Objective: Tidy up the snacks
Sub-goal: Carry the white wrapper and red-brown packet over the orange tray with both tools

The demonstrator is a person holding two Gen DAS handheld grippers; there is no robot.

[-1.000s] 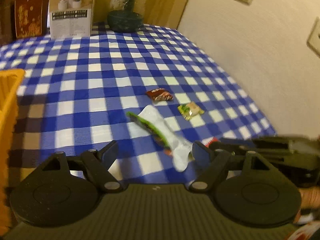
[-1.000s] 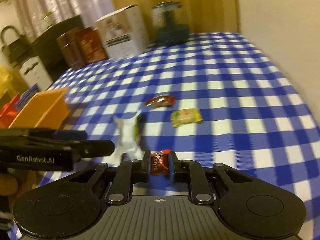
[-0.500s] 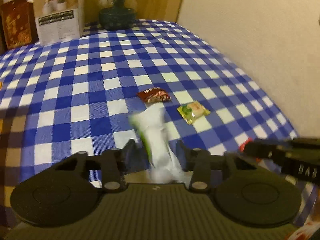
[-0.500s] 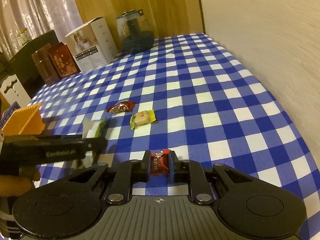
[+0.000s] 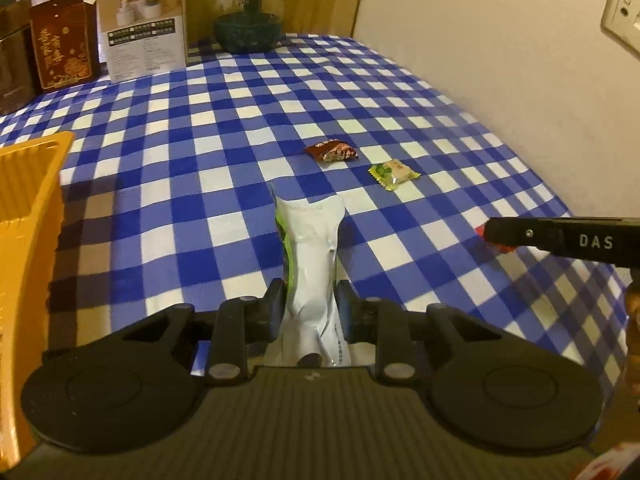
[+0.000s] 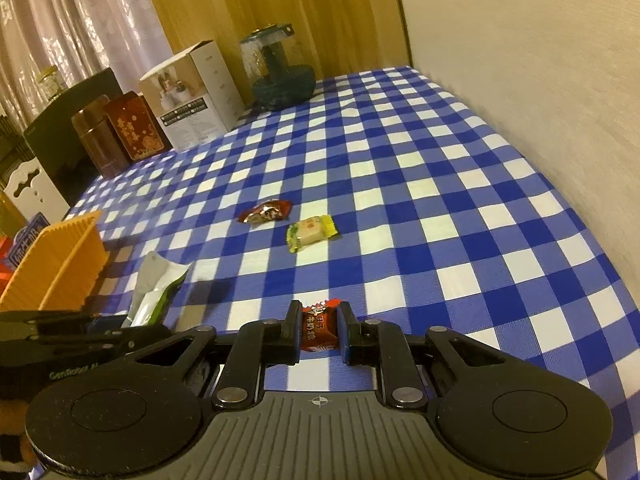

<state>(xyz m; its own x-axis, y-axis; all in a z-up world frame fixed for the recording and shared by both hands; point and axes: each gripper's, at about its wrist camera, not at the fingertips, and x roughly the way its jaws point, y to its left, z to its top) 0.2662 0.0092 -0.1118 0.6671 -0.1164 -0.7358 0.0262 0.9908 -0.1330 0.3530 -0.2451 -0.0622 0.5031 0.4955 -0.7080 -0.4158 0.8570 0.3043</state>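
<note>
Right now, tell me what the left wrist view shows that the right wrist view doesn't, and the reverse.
Only the left wrist view: wall sockets and the left gripper pinching the white-and-green snack pouch.

Only the right wrist view: curtains, a brown canister and the right gripper shut on a red candy.

Both: the checked tablecloth, dark red candy, yellow-green candy, orange bin, white box.

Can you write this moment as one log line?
left gripper: shut on white packet | right gripper: shut on red candy | two candies on tablecloth
</note>
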